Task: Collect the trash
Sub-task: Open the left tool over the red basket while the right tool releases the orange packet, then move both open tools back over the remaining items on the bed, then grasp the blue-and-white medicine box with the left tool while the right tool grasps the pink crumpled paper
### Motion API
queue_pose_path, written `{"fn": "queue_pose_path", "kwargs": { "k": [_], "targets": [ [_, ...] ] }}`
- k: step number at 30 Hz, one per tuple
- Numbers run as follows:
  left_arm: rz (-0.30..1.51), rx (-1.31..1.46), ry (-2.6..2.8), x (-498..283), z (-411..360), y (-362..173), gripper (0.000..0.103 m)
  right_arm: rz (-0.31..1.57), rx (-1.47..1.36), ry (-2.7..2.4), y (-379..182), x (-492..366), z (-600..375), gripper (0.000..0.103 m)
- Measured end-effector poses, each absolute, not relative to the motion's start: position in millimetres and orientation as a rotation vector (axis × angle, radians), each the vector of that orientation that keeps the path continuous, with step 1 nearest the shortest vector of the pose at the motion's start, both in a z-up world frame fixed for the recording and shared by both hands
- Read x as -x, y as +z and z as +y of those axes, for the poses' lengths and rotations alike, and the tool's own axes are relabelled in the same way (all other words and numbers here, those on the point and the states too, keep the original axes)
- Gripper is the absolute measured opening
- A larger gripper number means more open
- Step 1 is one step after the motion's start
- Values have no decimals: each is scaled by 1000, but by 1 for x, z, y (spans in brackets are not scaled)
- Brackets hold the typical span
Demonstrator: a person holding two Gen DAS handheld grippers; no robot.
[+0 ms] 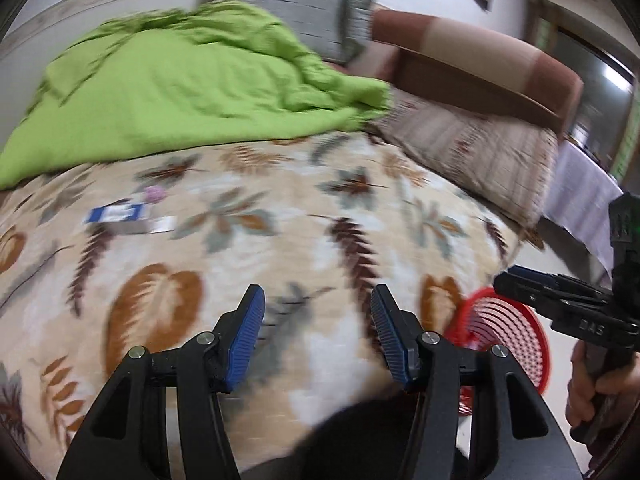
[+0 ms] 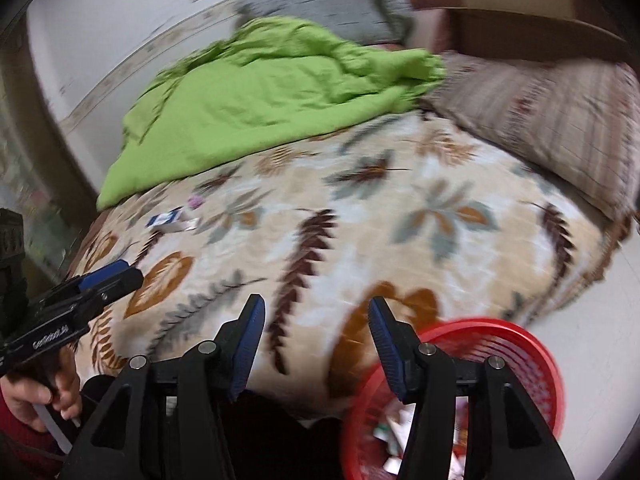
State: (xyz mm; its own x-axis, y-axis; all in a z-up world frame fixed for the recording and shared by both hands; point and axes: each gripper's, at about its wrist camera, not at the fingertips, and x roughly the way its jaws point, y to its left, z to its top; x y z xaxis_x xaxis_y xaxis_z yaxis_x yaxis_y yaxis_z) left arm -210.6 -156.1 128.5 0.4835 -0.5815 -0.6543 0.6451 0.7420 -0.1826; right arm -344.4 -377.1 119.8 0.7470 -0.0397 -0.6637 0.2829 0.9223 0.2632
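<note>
Trash: blue-white packet (image 1: pixel 116 213) with small pink scrap (image 1: pixel 154 193) just beside it at 1 o'clock, lying on leaf-print bedspread (image 1: pixel 304 216), near green blanket (image 1: pixel 192 88) edge. Red basket (image 2: pixel 516 344) on floor at bed's near corner, at your 4 o'clock, paper scraps (image 2: pixel 396 436) inside. Your left gripper (image 1: pixel 318 312): jaws spread, nothing between. Your right gripper (image 2: pixel 316 314): jaws spread, empty, above basket rim. Striped pillow (image 2: pixel 552 128) at 2 o'clock. Frames blurred.
</note>
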Motion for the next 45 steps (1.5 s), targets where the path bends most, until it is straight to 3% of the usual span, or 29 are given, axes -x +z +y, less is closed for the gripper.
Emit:
{"fn": "queue_pose_path", "kwargs": {
  "k": [12,20,30,39,45],
  "targets": [
    [845,133,-430,125,-34,104,54,790,-304,73,120,218,-299,58],
    [885,216,-334,94,6,84,54,815,-386,166,123,100,-268,57],
    [874,231,-309,70,30,77,54,964,-549,120,64,-60,-257,46],
    [883,262,-293,51,46,66,54,1051,-509,38,32,-120,-244,44],
    [892,264,-302,46,45,62,54,1056,-502,34,23,-128,-249,33]
  ]
}}
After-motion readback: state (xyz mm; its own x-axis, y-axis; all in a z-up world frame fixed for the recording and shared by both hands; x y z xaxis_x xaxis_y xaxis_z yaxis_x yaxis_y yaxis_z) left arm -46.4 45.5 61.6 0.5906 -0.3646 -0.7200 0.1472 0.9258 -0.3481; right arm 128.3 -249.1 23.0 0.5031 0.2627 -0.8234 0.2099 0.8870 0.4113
